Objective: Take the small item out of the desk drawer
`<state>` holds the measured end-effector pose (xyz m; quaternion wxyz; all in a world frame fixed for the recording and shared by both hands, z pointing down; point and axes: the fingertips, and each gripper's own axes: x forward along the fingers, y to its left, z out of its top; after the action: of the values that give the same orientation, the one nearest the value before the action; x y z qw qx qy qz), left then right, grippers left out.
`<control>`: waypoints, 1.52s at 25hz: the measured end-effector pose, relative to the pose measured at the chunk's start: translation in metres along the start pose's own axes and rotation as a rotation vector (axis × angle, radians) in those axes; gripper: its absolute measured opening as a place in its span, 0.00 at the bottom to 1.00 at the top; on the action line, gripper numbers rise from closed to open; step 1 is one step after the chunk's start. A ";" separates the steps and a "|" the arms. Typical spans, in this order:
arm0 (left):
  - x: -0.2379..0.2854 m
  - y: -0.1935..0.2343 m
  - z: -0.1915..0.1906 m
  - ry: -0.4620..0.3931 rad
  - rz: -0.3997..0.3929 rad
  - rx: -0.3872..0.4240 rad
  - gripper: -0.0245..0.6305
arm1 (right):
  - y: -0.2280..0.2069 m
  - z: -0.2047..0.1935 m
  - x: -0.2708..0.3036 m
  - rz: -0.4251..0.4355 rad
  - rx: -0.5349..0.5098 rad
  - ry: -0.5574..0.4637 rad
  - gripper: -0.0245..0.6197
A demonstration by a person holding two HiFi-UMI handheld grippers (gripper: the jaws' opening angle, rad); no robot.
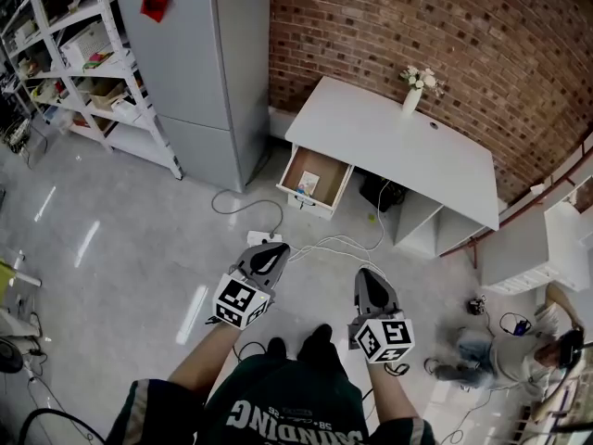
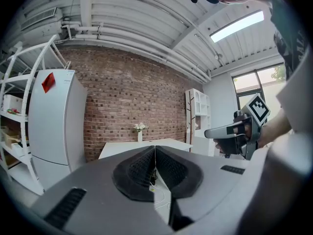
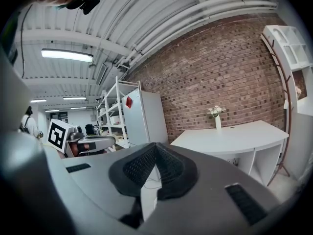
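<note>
Head view: small item [image 1: 307,185] lies in the open drawer [image 1: 326,168] of white desk [image 1: 389,137], up against brick wall [image 1: 482,35]. L gripper [image 1: 274,248] & R gripper [image 1: 364,273] hang over floor [image 1: 139,239], well apart from desk. Both have jaws together, nothing btwn them. Vase [image 1: 413,97] on desk top; fridge [image 1: 199,63] to desk's left.

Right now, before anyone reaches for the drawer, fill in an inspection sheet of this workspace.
Surface: white desk, bare except a vase of flowers.
Job's things: drawer open; small item lying inside.
Clutter: dark object under the desk.
Grippers: left gripper and right gripper, fingers shut, empty, short of the desk.
Cables: white cables and a power strip on the floor before the desk.
Surroundings: brick wall, fridge, shelving.
</note>
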<state>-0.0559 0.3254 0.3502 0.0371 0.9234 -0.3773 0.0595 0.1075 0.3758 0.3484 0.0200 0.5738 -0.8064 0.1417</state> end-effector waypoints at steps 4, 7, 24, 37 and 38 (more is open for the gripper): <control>-0.001 0.004 0.001 -0.004 -0.002 0.001 0.06 | 0.002 0.001 0.003 -0.003 0.003 -0.003 0.08; -0.004 0.006 0.001 -0.003 -0.002 -0.003 0.06 | 0.005 0.002 0.004 -0.005 0.007 -0.003 0.08; 0.040 0.022 -0.014 0.015 -0.021 -0.045 0.06 | -0.013 -0.006 0.039 0.005 -0.002 0.054 0.08; 0.131 0.083 -0.012 0.064 -0.002 -0.045 0.06 | -0.065 0.008 0.148 0.046 0.027 0.083 0.07; 0.139 0.088 -0.012 0.067 0.004 -0.047 0.06 | -0.070 0.010 0.156 0.050 0.029 0.088 0.08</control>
<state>-0.0202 0.1675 0.3832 0.0711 0.9190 -0.3792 0.0815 0.1204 0.2085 0.3840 0.0435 0.5468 -0.8168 0.1788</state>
